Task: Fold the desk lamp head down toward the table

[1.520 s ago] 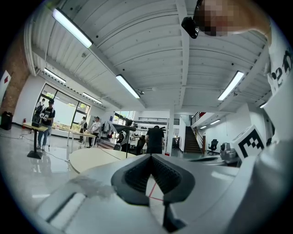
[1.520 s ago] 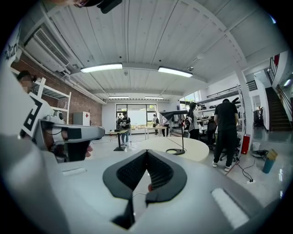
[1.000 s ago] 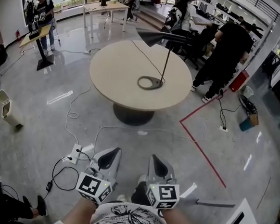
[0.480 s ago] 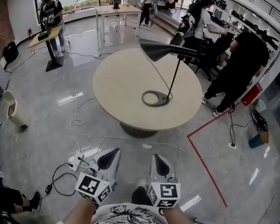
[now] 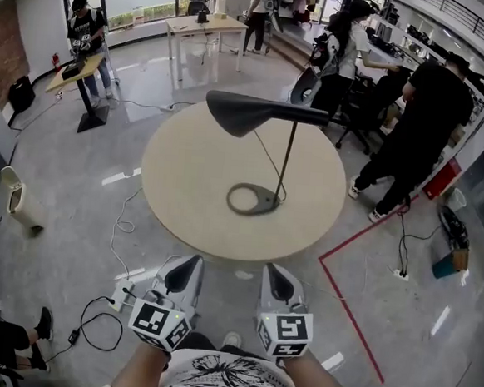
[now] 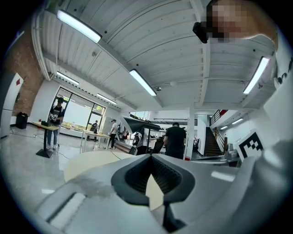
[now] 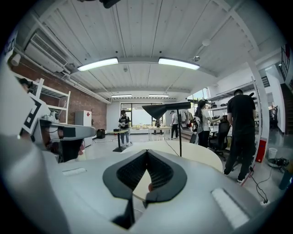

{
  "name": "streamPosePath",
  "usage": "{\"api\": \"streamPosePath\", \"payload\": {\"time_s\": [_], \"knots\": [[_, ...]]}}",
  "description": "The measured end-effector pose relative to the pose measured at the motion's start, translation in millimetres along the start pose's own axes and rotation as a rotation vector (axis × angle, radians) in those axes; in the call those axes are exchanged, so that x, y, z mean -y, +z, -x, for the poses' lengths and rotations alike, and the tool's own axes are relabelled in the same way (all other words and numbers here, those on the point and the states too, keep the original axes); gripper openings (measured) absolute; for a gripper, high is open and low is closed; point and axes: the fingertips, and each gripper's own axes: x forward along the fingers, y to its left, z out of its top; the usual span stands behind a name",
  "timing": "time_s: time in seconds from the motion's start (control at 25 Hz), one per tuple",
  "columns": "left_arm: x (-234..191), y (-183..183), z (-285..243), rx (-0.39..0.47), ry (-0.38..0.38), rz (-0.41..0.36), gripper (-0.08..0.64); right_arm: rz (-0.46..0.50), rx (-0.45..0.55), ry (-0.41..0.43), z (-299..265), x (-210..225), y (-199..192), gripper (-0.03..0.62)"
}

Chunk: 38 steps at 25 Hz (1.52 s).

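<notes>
Red floor tape [image 5: 351,317], black-clad person [image 5: 424,111]

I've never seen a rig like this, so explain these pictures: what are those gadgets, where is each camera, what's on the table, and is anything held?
A person holds a two-jaw tool in each hand: the left hand-held gripper and the right hand-held gripper. One picture comes from a camera on the person's head, looking down. The other two come from cameras riding on the grippers. Ahead is a round table bearing a desk lamp, its head raised. Both grippers are shut, empty and away from the lamp.
</notes>
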Motion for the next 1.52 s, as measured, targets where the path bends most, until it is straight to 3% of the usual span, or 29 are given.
{"api": "streamPosePath", "payload": {"time_s": [0.32, 0.8, 1.16, 1.52], "knots": [[-20, -2, -42, -0.033, 0.018, 0.003, 0.005, -0.010, -0.009, -0.010, -36, 32, 5, 0.009], [-81, 31, -118, 0.018, -0.058, -0.013, 0.005, 0.001, 0.014, -0.085, -110, 51, 36, 0.009], [-126, 105, -163, 0.140, -0.137, -0.076, 0.005, -0.016, 0.041, -0.117, -163, 40, 59, 0.009], [-139, 179, -192, 0.266, -0.227, -0.174, 0.005, 0.010, 0.025, -0.161, -188, 30, 60, 0.009]]}}
